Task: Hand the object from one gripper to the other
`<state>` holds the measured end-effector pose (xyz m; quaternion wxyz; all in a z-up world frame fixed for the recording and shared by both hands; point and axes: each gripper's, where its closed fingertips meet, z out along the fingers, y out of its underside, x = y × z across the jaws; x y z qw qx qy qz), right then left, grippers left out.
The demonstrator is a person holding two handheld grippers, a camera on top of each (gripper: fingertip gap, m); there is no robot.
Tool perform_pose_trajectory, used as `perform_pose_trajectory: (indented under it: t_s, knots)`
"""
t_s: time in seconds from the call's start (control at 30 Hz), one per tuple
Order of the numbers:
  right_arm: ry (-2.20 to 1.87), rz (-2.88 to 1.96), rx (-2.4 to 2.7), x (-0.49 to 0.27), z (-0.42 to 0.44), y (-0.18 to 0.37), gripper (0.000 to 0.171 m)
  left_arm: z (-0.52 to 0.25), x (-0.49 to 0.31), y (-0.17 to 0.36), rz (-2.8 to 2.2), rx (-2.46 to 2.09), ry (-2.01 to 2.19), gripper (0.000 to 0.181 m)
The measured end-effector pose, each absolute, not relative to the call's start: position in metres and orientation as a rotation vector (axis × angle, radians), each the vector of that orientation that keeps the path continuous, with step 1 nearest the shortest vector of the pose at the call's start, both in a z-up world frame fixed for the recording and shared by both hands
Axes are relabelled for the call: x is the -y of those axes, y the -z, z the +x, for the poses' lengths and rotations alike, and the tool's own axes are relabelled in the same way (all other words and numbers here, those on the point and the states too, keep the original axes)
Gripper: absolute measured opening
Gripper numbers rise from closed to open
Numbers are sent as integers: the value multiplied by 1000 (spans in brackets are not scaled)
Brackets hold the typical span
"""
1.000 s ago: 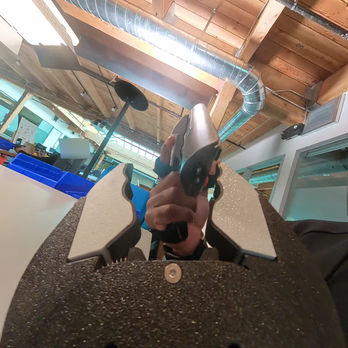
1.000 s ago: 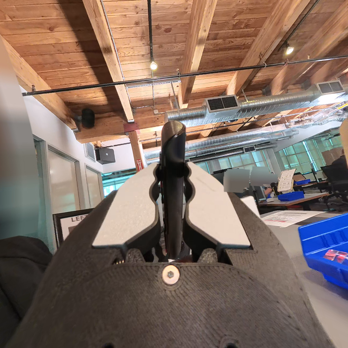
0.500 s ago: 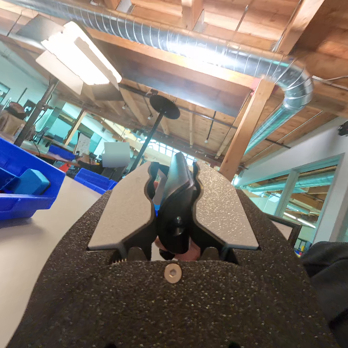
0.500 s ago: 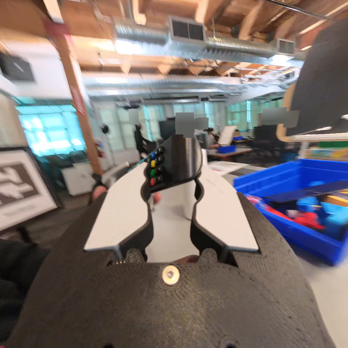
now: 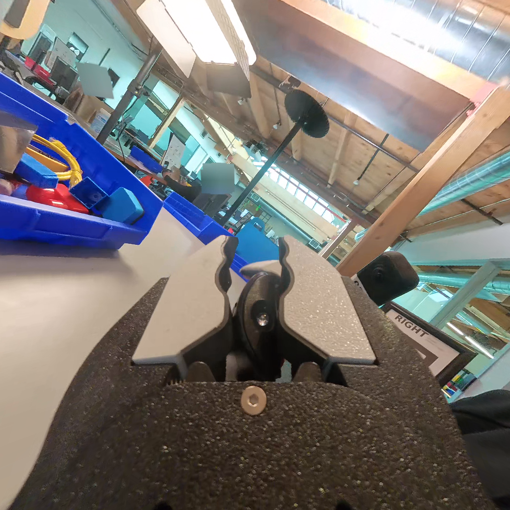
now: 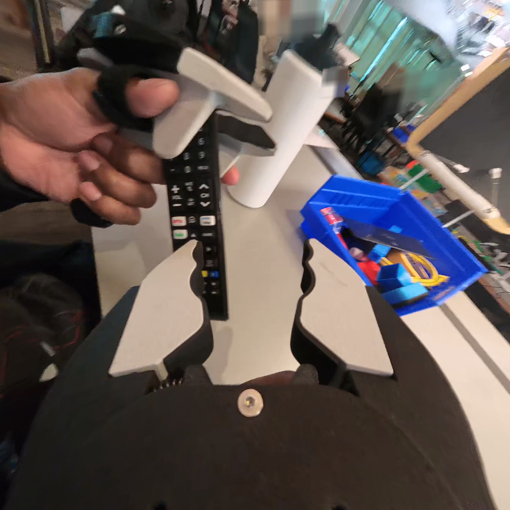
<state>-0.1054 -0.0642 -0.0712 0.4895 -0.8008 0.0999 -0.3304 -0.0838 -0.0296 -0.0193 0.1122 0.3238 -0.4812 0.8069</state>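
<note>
hand [image 6: 63, 143]: far left of right wrist view, working the left gripper
left gripper [image 6: 218, 121]: clamped on top end of remote [image 6: 197, 220], which hangs button-face toward the camera over the table [image 6: 262, 276]
right gripper [image 6: 249, 245]: fingers spread wide, holding nothing; remote's lower end just beside its left finger
blue bin [image 6: 414, 226]: right, on table, full of parts

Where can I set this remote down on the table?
Bare grey table lies between the remote and the blue bin, nearer than the white cylinder. There is more to the left of the left tool. It is crowded inside the bin and around the hand.
</note>
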Motion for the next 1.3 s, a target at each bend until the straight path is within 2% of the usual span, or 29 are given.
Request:
perform_pose_trajectory:
  t_s: [0.1, 0.27, 0.33, 0.4, 0.43, 0.47, 0.53, 0.8, 0.83, 1.03, 1.17, 1.23, 1.3]
  knots:
    - [709, -2059, -165, 49, -121, 92, 77, -85, 27, 13, 945, 1429, -2420, 33]
    - [963, -2219, -102, 39, -106, 118, 81, -97, 24, -6, 871, 1318, -2442, 33]
    - [1037, -2206, -122, 39, -97, 118, 62, -103, 26, -9, 823, 1336, -2442, 33]
    - [1030, -2191, -154, 41, -92, 117, 60, -107, 29, -11, 762, 1409, -2485, 34]
    - [990, -2164, -173, 40, -93, 114, 60, -111, 29, -14, 711, 1437, -2503, 40]
    - [920, -2121, -207, 39, -94, 110, 59, -114, 29, -17, 665, 1458, -2520, 60]
    - [700, -2027, -268, 35, -102, 102, 60, -122, 25, -23, 547, 1506, -2571, 78]
    - [-48, -1708, -160, 25, -164, 61, 61, -146, 11, -13, 112, 1593, -2577, 83]
    - [-115, -1679, -142, 24, -171, 58, 56, -146, 11, -10, 92, 1591, -2570, 83]
    - [-610, -1683, 76, 8, -238, 71, 58, -197, 29, 8, -346, 1679, -2467, 83]
    - [-707, -1762, 149, -6, -261, 93, 59, -249, 27, 26, -752, 1728, -2315, 57]
    - [-712, -1757, 136, -9, -258, 93, 58, -248, 27, 27, -765, 1771, -2310, 43]
    - [-685, -1747, 85, -8, -249, 90, 59, -238, 29, 24, -701, 1808, -2328, 42]
